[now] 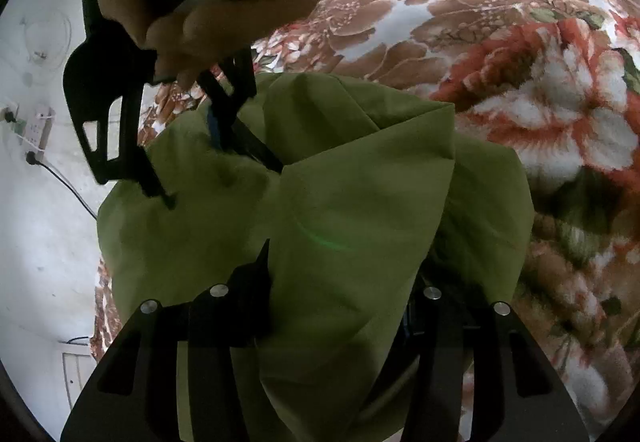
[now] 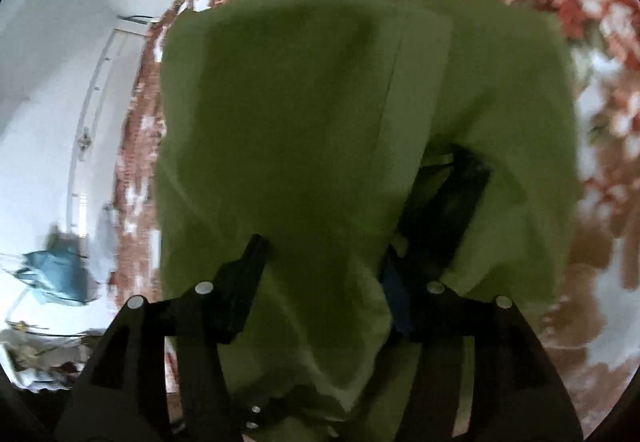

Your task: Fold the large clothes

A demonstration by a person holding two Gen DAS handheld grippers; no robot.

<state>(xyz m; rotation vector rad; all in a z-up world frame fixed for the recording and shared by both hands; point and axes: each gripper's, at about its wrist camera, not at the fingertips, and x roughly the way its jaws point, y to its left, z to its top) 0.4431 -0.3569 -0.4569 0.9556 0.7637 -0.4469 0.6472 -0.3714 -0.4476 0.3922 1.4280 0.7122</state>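
The olive-green cotton garment (image 1: 360, 202) hangs bunched forward and below both grippers; left gripper (image 1: 340, 282) clamps its fold, while right gripper (image 2: 324, 266) straddles cloth, grip unclear.

garment (image 1: 360, 210) on bedspread (image 1: 520, 90), wall (image 1: 36, 202) left

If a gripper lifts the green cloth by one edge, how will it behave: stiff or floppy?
Probably floppy: the green cloth drapes in soft folds over the left gripper and sags around it. It looks thin and light, so it may slip from a shallow pinch. On the flowered blanket it would likely bunch, not slide flat.
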